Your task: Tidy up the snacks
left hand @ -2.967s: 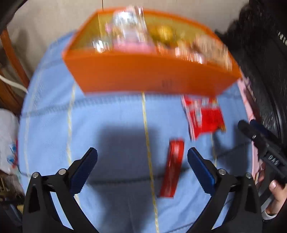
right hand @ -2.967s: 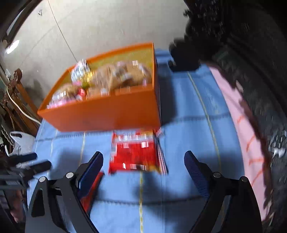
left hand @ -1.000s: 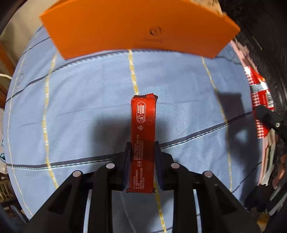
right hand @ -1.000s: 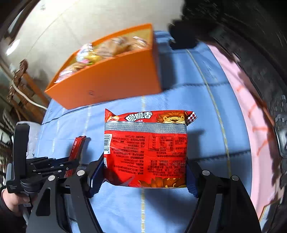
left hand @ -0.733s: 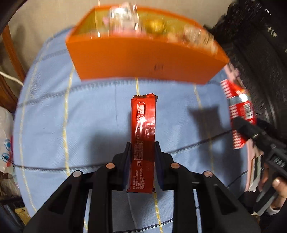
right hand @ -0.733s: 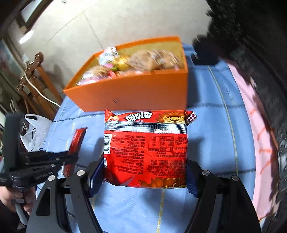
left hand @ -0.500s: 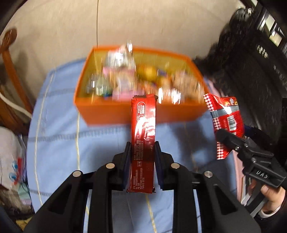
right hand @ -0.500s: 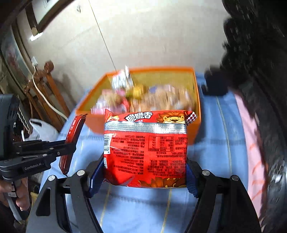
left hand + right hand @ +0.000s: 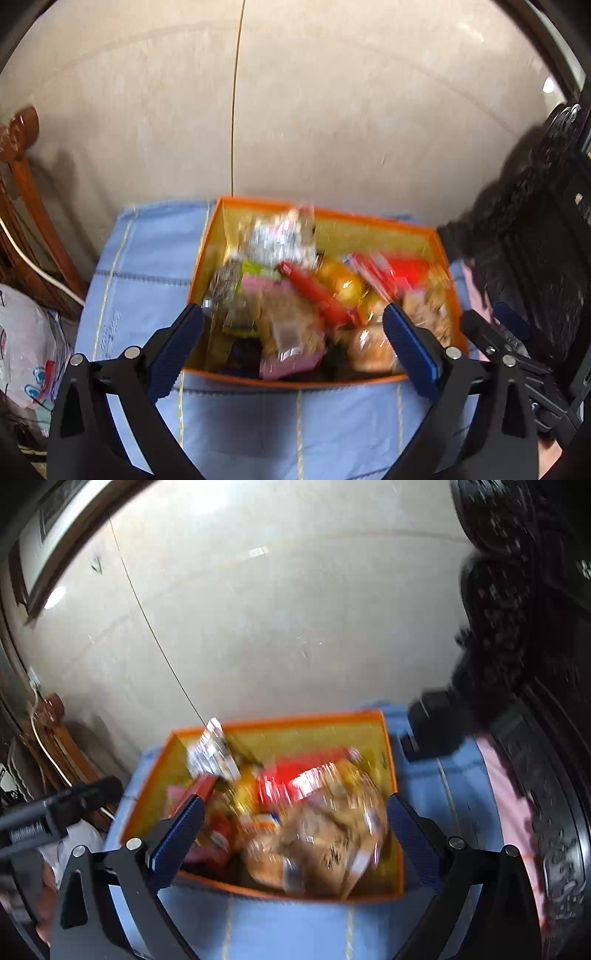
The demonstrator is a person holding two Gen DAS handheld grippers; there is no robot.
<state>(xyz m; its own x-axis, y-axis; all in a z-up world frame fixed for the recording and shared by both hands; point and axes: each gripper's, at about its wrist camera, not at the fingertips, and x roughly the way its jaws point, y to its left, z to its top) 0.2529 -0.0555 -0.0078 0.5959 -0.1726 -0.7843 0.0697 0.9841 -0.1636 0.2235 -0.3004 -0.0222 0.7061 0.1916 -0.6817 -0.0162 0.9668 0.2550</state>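
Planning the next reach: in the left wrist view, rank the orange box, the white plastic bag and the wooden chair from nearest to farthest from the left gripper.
From the left gripper, jaws opening, nothing between:
1. orange box, straight ahead.
2. white plastic bag, lower left.
3. wooden chair, far left, against the wall.

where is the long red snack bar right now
In the left wrist view, the long red snack bar lies diagonally atop the pile inside the orange box, near its middle.

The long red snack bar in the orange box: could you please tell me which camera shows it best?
The left wrist view: the long red snack bar lies diagonally across the pile in the orange box, nearly whole. In the right wrist view only a blurred red end shows beside that gripper's finger.
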